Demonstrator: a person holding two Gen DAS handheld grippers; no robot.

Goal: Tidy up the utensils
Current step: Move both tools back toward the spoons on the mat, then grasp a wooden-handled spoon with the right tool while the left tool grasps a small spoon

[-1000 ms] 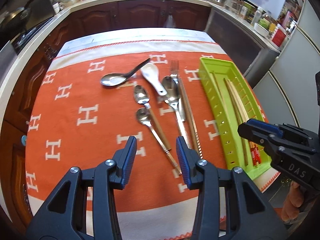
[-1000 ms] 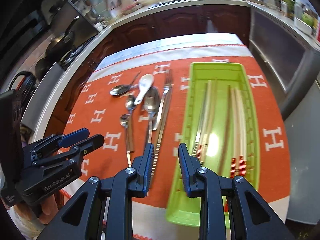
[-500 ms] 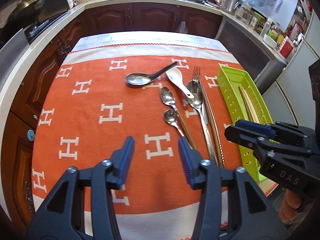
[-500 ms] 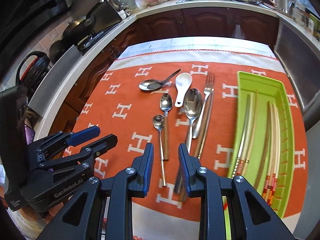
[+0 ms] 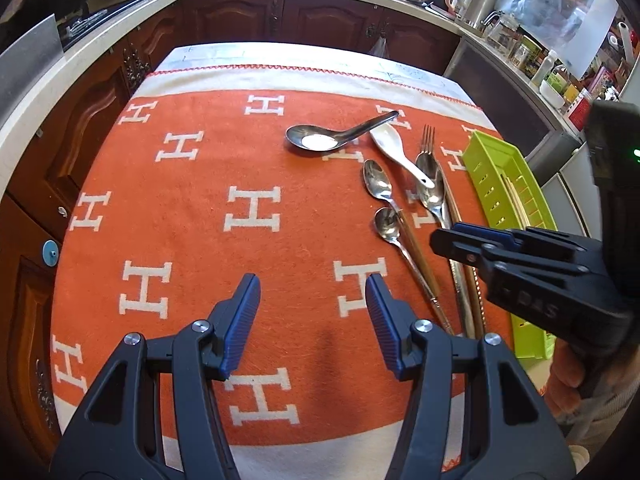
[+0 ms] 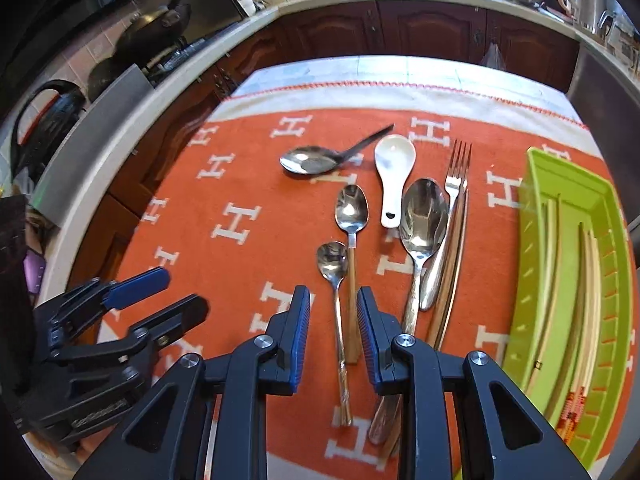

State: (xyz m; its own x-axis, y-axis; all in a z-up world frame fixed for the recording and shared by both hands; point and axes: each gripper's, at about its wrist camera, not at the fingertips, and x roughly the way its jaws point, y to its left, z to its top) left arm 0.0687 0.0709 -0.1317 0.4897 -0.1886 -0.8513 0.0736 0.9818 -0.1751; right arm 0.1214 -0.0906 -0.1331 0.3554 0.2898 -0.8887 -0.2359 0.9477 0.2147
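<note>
Here the right gripper (image 6: 333, 320) hangs above the orange cloth (image 6: 240, 280) with its jaws narrowly apart and nothing pressed between them; seen through the gap lie the handles of the small spoon (image 6: 332, 260) and the wooden-handled spoon (image 6: 351, 208). Just right of it run the large spoon (image 6: 423, 216), the fork (image 6: 456, 184) and a knife (image 6: 450, 280). Ahead lie the white ceramic spoon (image 6: 394, 172) and the dark spoon (image 6: 316, 160). Far right stands the green tray (image 6: 532, 184), holding chopsticks (image 6: 588, 300). The left gripper (image 5: 312, 316), to its left, has its jaws opening, empty, over bare cloth.
</note>
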